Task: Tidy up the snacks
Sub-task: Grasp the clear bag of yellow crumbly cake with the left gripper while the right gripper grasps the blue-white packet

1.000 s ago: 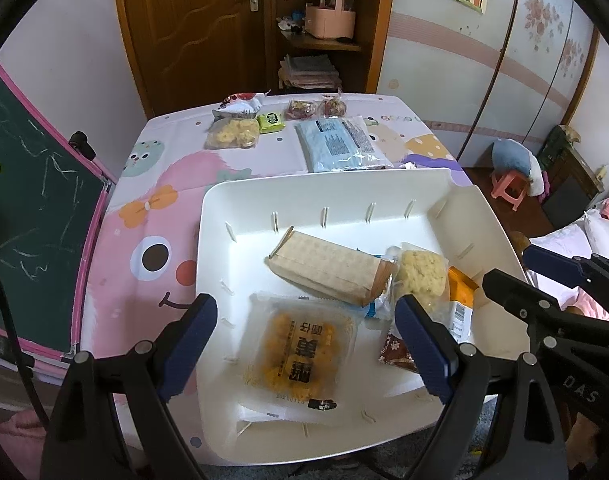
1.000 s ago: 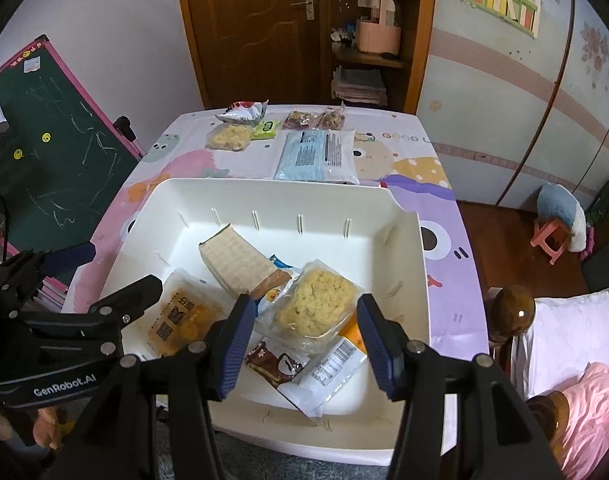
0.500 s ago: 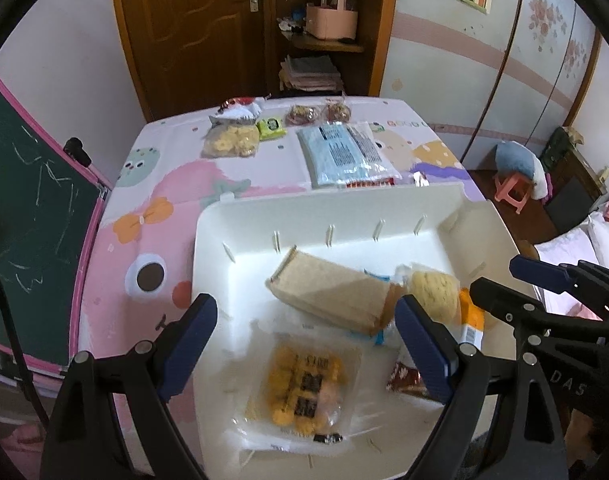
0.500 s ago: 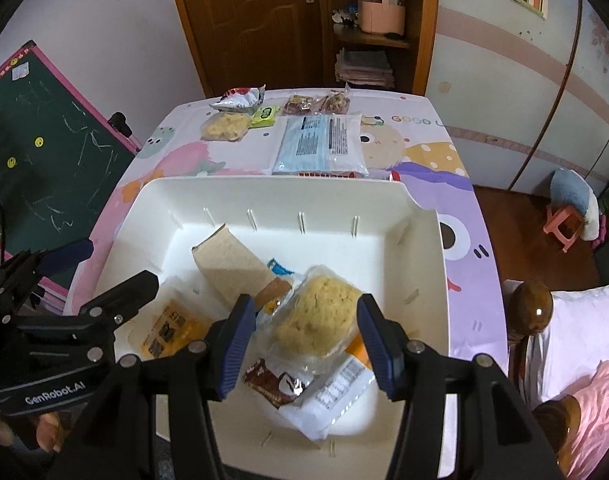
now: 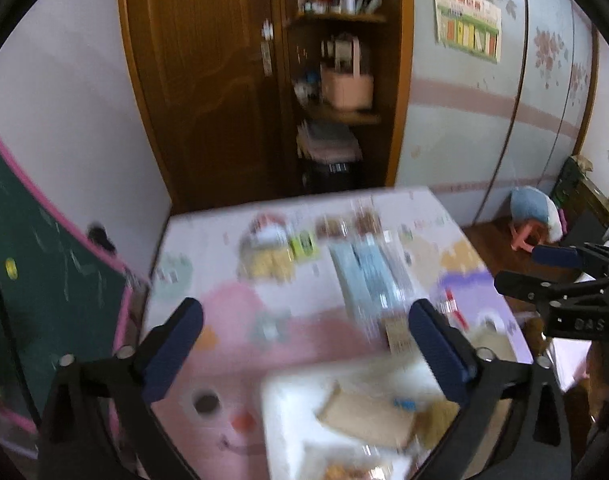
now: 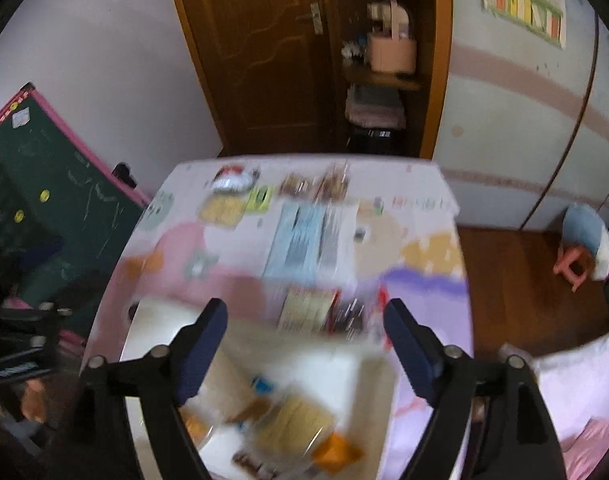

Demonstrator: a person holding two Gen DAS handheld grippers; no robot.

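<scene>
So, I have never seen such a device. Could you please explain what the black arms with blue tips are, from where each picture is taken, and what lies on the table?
There is no robot. A person holds a two-finger gripper in each hand, and a camera on each looks forward along its blue fingers. One picture is from the left gripper, the other from the right gripper. Both are open and hold nothing. Below lies a white tray with snack packets. Farther on the table lie a blue packet and small snacks. Both pictures are blurred.
</scene>
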